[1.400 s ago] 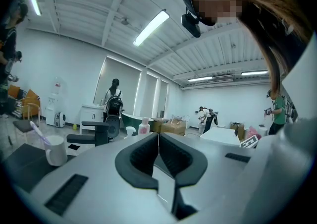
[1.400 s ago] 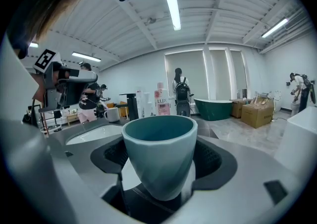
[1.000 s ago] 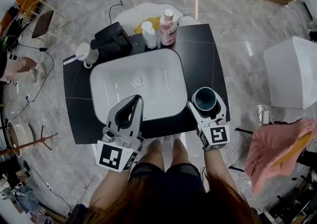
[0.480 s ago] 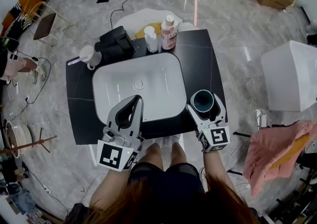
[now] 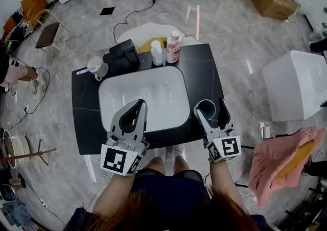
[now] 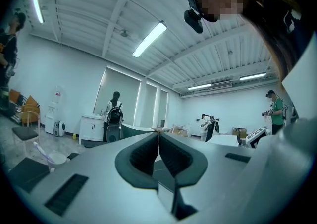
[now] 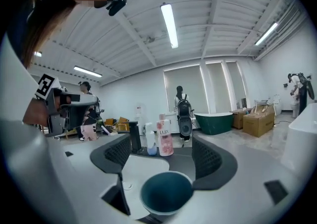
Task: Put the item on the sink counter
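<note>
A teal cup (image 5: 206, 108) is seen at the front right of the black sink counter (image 5: 204, 74), just beside the right rim of the white basin (image 5: 153, 84). It is held upright: its long axis runs vertically and its open mouth points straight up. In the right gripper view the cup (image 7: 166, 194) is looked into from above, and only its dark teal wall and bottom are shown. Its base is hidden by its own rim, so contact with the counter cannot be confirmed.

The right gripper (image 5: 209, 106) is spread wide, and the cup is flanked by its two jaws. In its own view the right gripper (image 7: 161, 141) is seen with the cup low between the jaws, its rim close against the right one.

The left gripper (image 5: 140, 104) is held over the front edge of the basin. In its own view the left gripper (image 6: 158, 141) is shown with its jaws pressed together and nothing between them.

At the back edge of the counter a pink Lux bottle (image 5: 173, 47) and a smaller white bottle (image 5: 157, 52) are stood upright side by side, with a black box (image 5: 122, 55) to their left. A white mug (image 5: 96, 66) is placed at the back left corner, and a toothbrush (image 5: 82, 71) is carried in it, its handle tilted out to the left.
</note>
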Demonstrator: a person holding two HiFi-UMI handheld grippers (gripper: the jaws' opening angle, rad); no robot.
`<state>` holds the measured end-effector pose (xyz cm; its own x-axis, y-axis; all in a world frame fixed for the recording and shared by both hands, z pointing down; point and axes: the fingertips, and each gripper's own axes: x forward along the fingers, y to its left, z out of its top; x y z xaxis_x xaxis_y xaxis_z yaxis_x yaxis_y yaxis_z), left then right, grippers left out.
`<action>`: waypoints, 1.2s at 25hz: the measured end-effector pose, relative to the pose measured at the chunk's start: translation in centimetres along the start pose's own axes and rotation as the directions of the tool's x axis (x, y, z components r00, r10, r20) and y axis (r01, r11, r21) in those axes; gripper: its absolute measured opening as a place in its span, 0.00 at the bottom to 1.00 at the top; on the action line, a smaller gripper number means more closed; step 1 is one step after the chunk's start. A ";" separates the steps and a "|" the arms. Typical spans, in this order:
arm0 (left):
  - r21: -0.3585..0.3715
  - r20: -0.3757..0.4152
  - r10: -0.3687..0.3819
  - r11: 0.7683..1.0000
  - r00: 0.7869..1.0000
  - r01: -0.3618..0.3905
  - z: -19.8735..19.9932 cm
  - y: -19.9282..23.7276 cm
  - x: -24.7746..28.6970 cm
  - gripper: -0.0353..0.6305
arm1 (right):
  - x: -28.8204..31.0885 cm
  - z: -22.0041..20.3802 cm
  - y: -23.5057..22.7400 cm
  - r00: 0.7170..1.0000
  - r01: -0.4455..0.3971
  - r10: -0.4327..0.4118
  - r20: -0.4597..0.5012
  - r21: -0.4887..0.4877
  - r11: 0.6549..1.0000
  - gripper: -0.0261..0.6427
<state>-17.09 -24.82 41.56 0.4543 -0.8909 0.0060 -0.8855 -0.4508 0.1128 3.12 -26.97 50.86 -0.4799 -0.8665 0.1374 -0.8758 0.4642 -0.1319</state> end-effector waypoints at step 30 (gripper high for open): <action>0.068 0.137 -0.038 0.997 0.990 0.029 8.7 -0.9 0.0 0.09 | -4.5 15.1 2.0 0.978 0.026 -0.018 0.207 -0.036 0.999 0.06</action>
<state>-17.12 -24.95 32.79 0.4697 -0.8725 -0.1346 -0.8767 -0.4789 0.0447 4.28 -24.87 35.19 -0.4429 -0.8941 -0.0665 -0.8895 0.4475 -0.0925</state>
